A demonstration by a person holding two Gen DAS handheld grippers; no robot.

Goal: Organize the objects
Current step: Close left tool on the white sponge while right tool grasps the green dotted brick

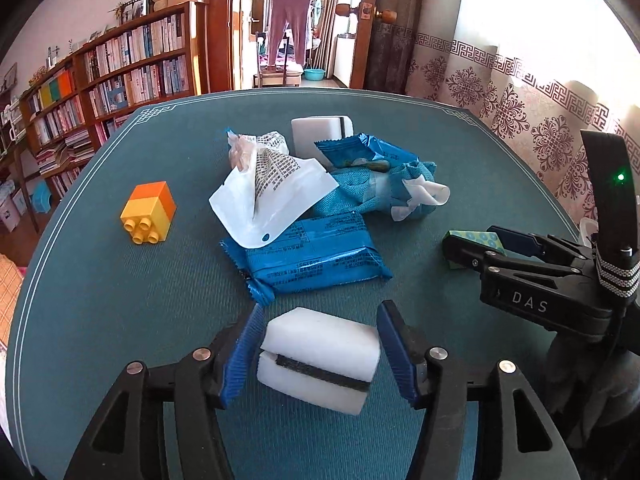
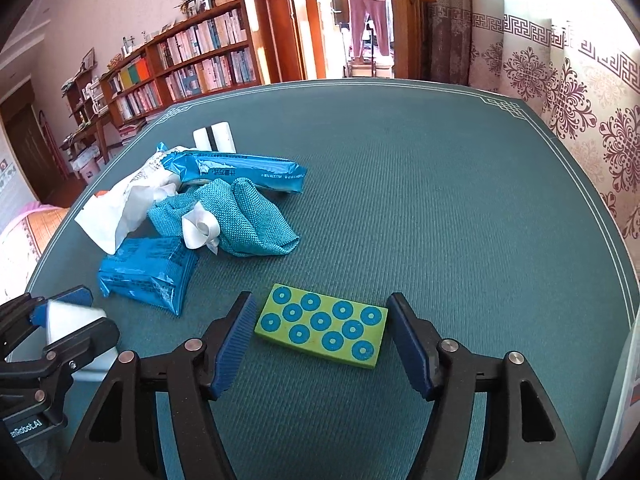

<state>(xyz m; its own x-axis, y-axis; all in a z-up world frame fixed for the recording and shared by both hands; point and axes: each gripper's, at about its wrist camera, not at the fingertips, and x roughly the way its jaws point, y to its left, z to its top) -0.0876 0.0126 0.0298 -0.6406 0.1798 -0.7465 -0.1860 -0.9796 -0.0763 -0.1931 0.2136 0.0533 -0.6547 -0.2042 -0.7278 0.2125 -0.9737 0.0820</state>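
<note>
white sponge block between spread left hand-held gripper pads, untouched; green dotted block between spread right hand-held gripper pads; teal table.

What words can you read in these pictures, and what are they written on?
"DAS": on the side of the right gripper, seen from the left wrist.
"aRobot.AI": on the left gripper, cut off at the picture's edge.
Print on the blue packet, the white bag and the long blue packet: too small to read.
Book spines on the bookshelf: too blurred to read.
</note>
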